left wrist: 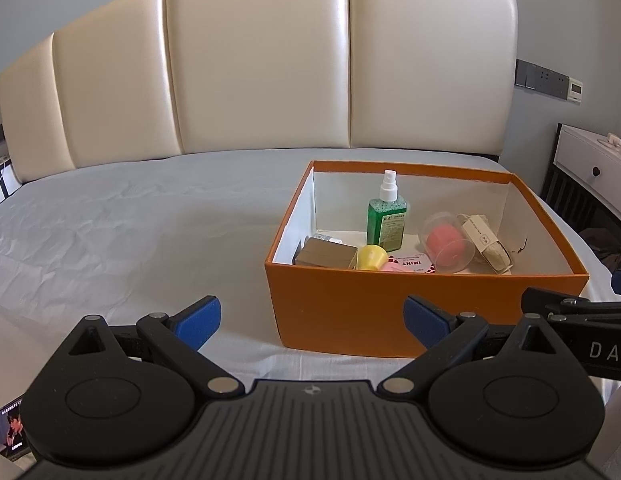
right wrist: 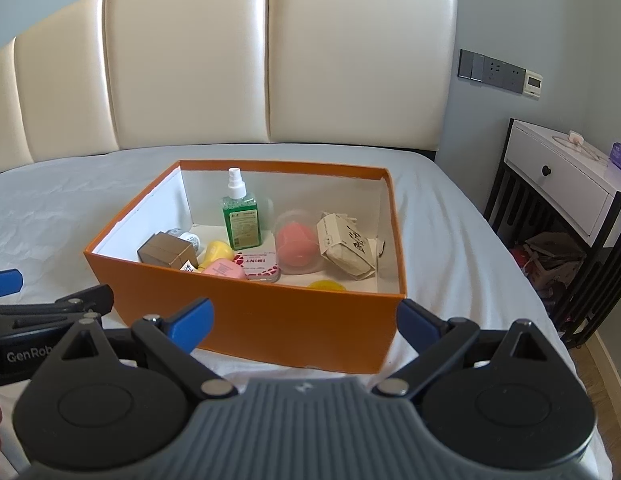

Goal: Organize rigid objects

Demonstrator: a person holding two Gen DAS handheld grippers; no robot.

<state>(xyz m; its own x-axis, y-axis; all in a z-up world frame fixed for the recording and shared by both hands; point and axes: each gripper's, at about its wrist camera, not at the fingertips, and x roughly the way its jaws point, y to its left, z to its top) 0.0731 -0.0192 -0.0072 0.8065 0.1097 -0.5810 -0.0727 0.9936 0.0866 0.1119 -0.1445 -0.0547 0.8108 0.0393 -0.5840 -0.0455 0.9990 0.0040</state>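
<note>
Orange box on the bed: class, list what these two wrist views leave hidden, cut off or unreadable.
- Orange box: in the left wrist view its near wall hides the floor behind it, so the yellow item shows only in the right wrist view, and only partly.
- Green spray bottle: label print too small to read in either view.
- Small jar: mostly hidden behind the brown carton.
- Screen: cut off by the left wrist view's edge.
</note>
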